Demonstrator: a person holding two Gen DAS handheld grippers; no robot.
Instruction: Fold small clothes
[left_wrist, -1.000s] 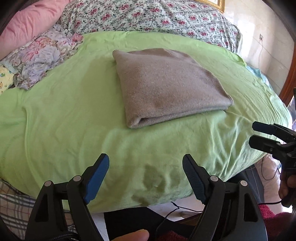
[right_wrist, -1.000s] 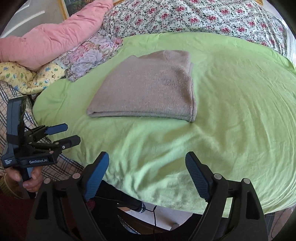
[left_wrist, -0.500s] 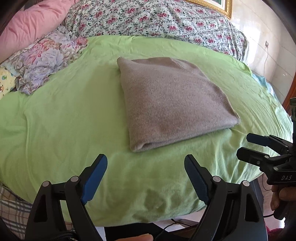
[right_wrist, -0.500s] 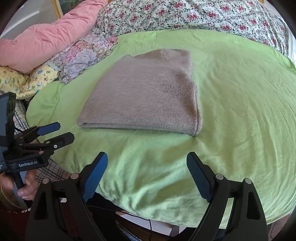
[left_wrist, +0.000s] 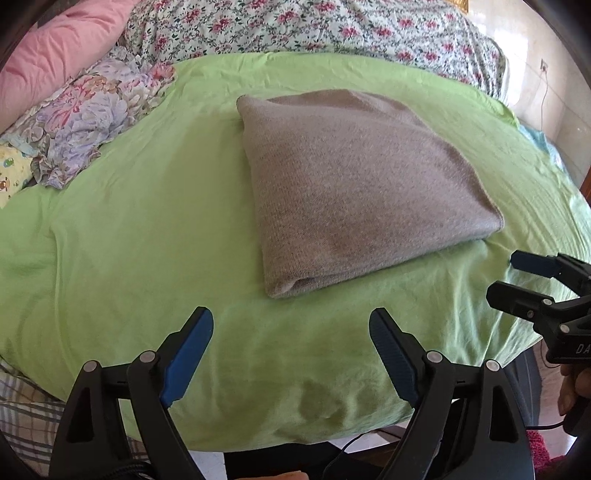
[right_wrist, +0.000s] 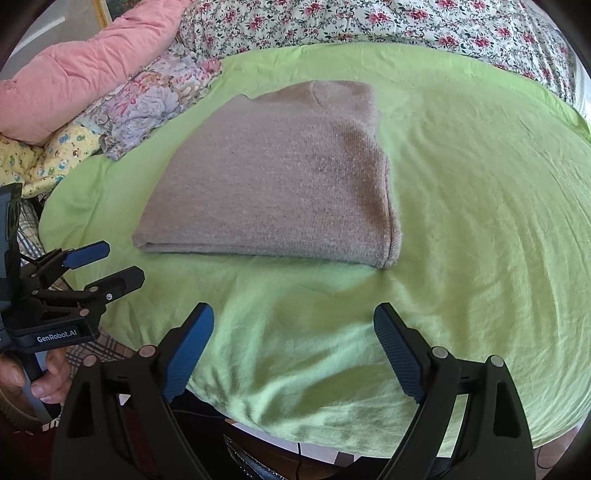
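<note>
Grey sweater (left_wrist: 354, 184) lies folded flat on the green sheet (left_wrist: 129, 240), a folded edge facing the near bed edge. Ahead of both: left gripper (left_wrist: 291, 347) nearer its left corner, right gripper (right_wrist: 293, 343) its right, jaws wide, empty.

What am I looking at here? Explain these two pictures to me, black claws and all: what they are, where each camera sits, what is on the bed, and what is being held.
There is no robot. A person holds a two-finger gripper in each hand, and a small wide-angle camera on each gripper looks forward along its fingers.

One picture comes from the left gripper, the black claws with blue pads at the bottom; the right gripper shows at its right edge.

The other comes from the right gripper; there the left one shows at the left edge, with the hand holding it.

On the green sheet lies a folded grey-brown sweater. Flowered bedding and a pink pillow lie behind.

Both grippers are open, clear of the sweater, holding nothing.
</note>
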